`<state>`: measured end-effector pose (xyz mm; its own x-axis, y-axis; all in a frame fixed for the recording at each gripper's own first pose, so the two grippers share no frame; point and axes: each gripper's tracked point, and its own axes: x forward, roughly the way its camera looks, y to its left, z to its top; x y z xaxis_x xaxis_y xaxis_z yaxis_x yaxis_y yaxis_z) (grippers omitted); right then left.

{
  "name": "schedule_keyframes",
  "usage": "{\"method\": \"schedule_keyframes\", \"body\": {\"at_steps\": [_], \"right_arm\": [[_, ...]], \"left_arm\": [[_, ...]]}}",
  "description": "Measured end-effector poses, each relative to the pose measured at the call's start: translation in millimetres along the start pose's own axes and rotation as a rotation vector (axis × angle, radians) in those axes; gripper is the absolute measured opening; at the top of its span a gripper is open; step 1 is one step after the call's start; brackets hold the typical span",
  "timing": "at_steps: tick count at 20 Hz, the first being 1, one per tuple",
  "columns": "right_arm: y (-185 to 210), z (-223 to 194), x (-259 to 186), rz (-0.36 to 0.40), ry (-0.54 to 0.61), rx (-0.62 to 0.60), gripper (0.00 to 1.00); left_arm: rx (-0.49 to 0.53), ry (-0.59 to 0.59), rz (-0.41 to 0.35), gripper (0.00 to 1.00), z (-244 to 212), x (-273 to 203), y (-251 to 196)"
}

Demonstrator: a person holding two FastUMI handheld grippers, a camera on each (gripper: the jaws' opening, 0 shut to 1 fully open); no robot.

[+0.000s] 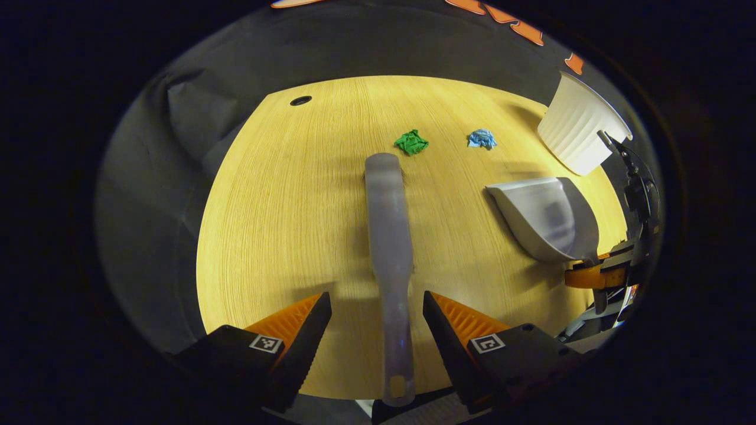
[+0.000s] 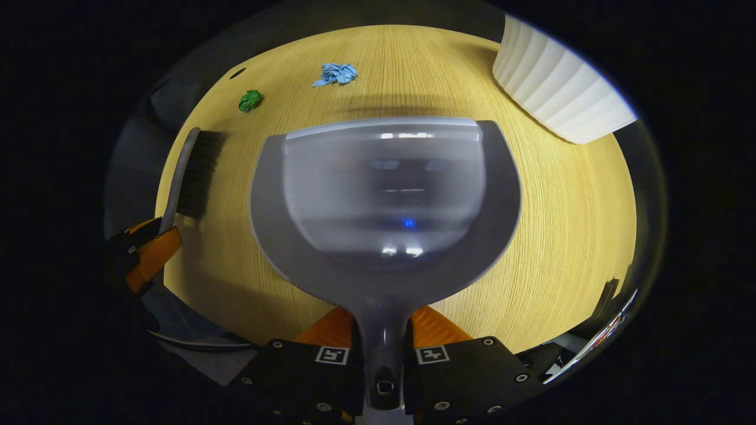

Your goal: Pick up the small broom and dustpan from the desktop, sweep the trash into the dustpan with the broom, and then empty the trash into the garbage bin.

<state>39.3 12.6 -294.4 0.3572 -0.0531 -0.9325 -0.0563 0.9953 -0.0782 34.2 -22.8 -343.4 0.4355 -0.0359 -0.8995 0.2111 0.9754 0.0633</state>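
Observation:
The small grey broom [image 1: 387,236] lies on the wooden desk [image 1: 283,224], its handle running toward me between the fingers of my left gripper [image 1: 378,321]. That gripper is open, with a gap on each side of the handle. My right gripper [image 2: 383,333] is shut on the handle of the grey dustpan [image 2: 384,195], whose mouth faces away over the desk. A green paper wad [image 1: 411,142] and a blue paper wad [image 1: 482,139] lie beyond the broom. From the right gripper view, the broom [image 2: 189,171] and its dark bristles sit at the left, by the left gripper [image 2: 147,248].
A white ribbed garbage bin [image 1: 579,127] stands at the far right of the desk, also seen as the bin [image 2: 555,82] ahead-right of the dustpan. A cable hole [image 1: 300,100] is at the far left corner. The desk's edges fall off to dark cloth.

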Motion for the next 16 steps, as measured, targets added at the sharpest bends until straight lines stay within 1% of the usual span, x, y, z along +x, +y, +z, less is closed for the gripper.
{"method": "schedule_keyframes", "body": {"at_steps": [3,6,7,8,9,10,11,12,13,14,15,16], "right_arm": [[0.3,0.4,0.5,-0.001,-0.001,0.0,0.27],[0.3,1.0,0.0,-0.005,-0.002,-0.001,0.27],[0.1,0.5,-0.1,-0.005,-0.001,-0.003,0.31],[-0.3,0.9,-0.1,-0.007,-0.002,-0.008,0.27],[-1.1,0.7,0.0,-0.01,-0.004,-0.015,0.27],[-1.5,1.2,-0.1,-0.013,-0.005,-0.024,0.31],[-2.3,1.4,-0.7,-0.016,-0.009,-0.036,0.27],[-3.5,2.2,-1.0,-0.017,-0.011,-0.051,0.27],[-4.6,1.5,-1.7,-0.016,-0.01,-0.08,0.27],[-7.0,4.3,-3.1,-0.021,-0.022,-0.107,0.27],[-9.0,6.4,-3.6,-0.024,-0.028,-0.132,0.32],[-10.9,10.5,-4.2,-0.031,-0.035,-0.151,0.27]], "left_arm": [[0.007,0.02,-0.006,0.98,-4.4,3.5,-1.7],[0.018,0.026,0.008,0.6,-5.5,5.9,2.7],[0.026,0.033,-0.008,0.47,-11.4,10.9,1.1],[0.032,0.037,-0.017,0.31,-9.7,18.2,1.6],[0.035,0.046,-0.033,0.26,-11.3,12.1,1.6],[0.031,0.038,-0.054,0.21,-11.5,8.6,-0.3],[0.033,0.052,-0.064,0.16,-12.2,12.4,0.4],[0.044,0.043,-0.08,0.16,-9.4,6.8,1.7],[0.055,0.045,-0.087,0.16,-12.2,10.9,3.3],[0.08,0.044,-0.085,0.12,-9.6,2.8,7.1],[0.112,0.033,-0.072,0.12,-4.3,0.5,11.3],[0.14,0.025,-0.061,0.11,2.8,-0.2,16.1]]}}
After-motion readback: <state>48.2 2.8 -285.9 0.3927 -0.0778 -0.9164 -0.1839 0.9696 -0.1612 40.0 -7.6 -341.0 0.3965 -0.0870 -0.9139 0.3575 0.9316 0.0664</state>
